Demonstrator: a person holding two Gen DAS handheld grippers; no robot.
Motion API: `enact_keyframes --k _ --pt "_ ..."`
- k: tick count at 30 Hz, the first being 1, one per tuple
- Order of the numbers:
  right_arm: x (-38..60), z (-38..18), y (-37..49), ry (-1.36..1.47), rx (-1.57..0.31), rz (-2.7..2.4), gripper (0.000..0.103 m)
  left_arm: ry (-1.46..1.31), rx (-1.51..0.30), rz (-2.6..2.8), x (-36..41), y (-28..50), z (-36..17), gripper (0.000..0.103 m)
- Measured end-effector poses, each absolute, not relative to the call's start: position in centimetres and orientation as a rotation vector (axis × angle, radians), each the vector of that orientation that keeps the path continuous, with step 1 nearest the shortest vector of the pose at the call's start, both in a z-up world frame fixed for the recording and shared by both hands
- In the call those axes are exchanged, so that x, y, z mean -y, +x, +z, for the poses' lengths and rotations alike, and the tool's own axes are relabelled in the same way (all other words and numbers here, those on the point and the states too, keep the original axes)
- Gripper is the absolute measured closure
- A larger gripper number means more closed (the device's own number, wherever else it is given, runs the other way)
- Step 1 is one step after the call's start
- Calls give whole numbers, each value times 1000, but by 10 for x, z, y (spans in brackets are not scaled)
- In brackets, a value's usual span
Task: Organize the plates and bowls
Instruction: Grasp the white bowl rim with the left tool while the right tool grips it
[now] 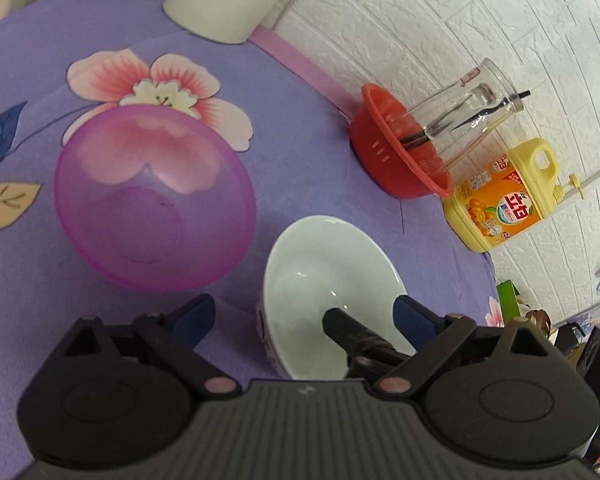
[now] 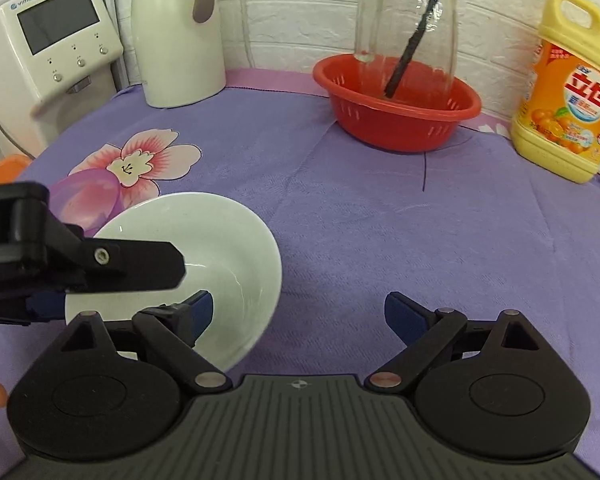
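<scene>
White bowl is flanked by the spread left gripper, beside the purple bowl; the right gripper is held open

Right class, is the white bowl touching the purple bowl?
Apart. The left wrist view shows a strip of cloth between the white bowl and the purple bowl.
</scene>
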State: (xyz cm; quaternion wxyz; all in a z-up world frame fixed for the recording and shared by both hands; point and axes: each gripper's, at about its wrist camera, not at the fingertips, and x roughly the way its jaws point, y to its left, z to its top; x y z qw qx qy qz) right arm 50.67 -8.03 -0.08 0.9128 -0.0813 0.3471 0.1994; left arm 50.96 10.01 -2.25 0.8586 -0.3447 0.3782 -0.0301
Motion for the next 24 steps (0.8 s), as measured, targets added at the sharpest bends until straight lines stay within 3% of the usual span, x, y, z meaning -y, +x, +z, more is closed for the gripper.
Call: enact_keyframes --k 11,14,24 --pt "74 -9 513 -168 -700 438 0 -697 -781 -131 -103 509 -23 13" --pt "76 -11 516 -127 -713 443 0 -702 -799 -153 -101 512 -27 25" --pt "62 -8 510 -136 -701 469 0 -673 -788 -152 -97 517 -29 43"
